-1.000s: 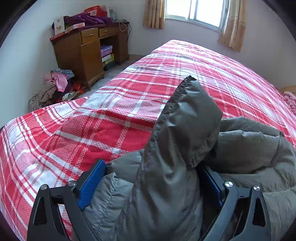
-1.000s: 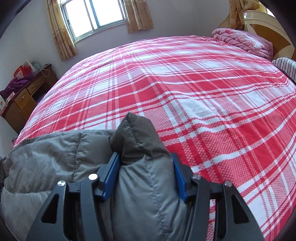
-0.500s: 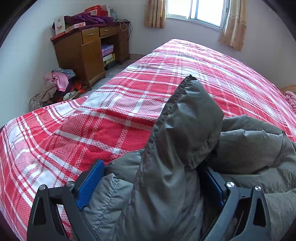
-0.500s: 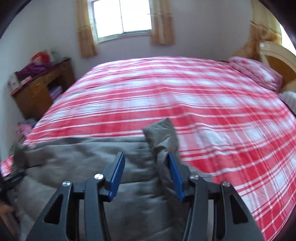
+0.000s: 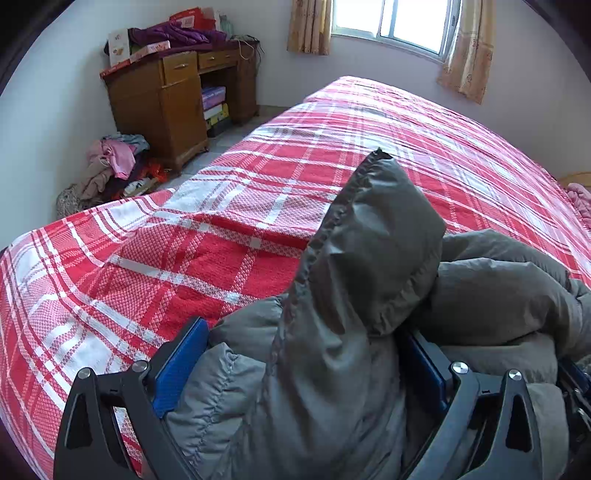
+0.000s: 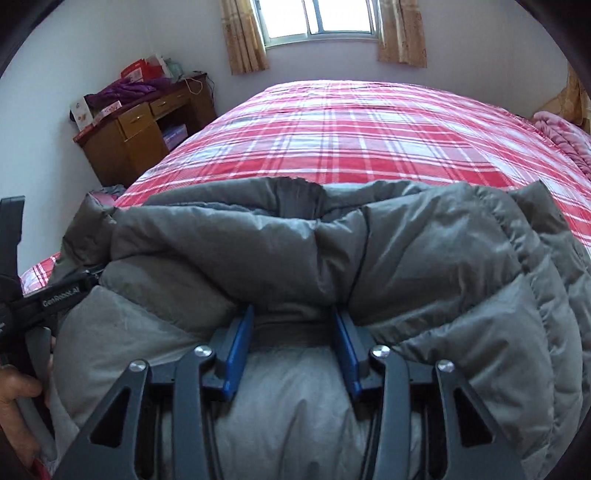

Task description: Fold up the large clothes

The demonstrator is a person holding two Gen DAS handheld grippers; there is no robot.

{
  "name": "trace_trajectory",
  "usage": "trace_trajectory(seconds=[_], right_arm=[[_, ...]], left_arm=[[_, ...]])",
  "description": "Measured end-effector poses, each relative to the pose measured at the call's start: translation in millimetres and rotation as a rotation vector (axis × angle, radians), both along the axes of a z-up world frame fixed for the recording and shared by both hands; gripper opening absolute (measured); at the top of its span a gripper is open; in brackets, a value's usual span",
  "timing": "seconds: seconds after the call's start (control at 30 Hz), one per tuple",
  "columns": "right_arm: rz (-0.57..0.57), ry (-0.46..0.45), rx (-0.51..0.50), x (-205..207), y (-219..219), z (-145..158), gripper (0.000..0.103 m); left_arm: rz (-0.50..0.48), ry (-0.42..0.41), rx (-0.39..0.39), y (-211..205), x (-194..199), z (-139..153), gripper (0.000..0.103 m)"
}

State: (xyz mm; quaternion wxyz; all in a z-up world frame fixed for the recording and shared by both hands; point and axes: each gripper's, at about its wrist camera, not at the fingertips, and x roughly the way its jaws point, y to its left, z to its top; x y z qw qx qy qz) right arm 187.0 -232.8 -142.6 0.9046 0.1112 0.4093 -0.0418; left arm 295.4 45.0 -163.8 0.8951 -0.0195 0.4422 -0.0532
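A grey puffer jacket [image 5: 369, 295] lies at the near edge of the red plaid bed [image 5: 258, 192]. My left gripper [image 5: 303, 365] is shut on a thick bunch of the jacket; a folded flap with a stitched edge stands up between its blue pads. In the right wrist view the jacket [image 6: 332, 251] fills the foreground as a bulky roll. My right gripper [image 6: 293, 343] has its blue pads pushed under this roll, with jacket fabric between them. The left gripper's black body [image 6: 44, 299] and the hand holding it show at the left edge.
A wooden desk [image 5: 173, 99] piled with boxes and purple cloth stands against the far left wall. A heap of clothes [image 5: 110, 170] lies on the floor beside it. Pink bedding [image 6: 561, 136] lies at the bed's right end. A curtained window [image 6: 321, 18] is behind the bed.
My right gripper swung left and closer to the left gripper, carrying its jacket end over so the jacket now bunches into a roll. The left gripper stayed nearly still.
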Motion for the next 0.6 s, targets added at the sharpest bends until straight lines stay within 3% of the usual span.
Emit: trace_trajectory(seconds=[0.1,0.23,0.43,0.5,0.57,0.6], right_arm=[[0.000,0.001,0.012,1.5,-0.9,-3.4,0.046],[-0.006,-0.003,0.011,-5.6,2.6,-2.6,0.046],[-0.006,-0.002,0.005,-4.9,3.4,-2.2,0.046],[-0.008,0.006,-0.003,-3.8,4.0,-2.0,0.046],[-0.013,0.031,-0.013,-2.3,4.9,0.6,0.046],[-0.012,0.045,-0.020,-2.2,6.2,4.4,0.046]], left_arm=[[-0.047,0.003,-0.087,23.5,-17.3,20.5,0.099],[0.007,-0.027,-0.205,71.1,-70.5,43.9,0.099],[0.044,0.022,-0.374,92.4,-133.4,27.2,0.099],[0.060,0.069,-0.399,90.9,-134.9,10.7,0.099],[0.053,0.032,-0.327,80.8,-137.7,14.6,0.098],[0.035,0.032,-0.329,75.3,-138.1,15.2,0.098]])
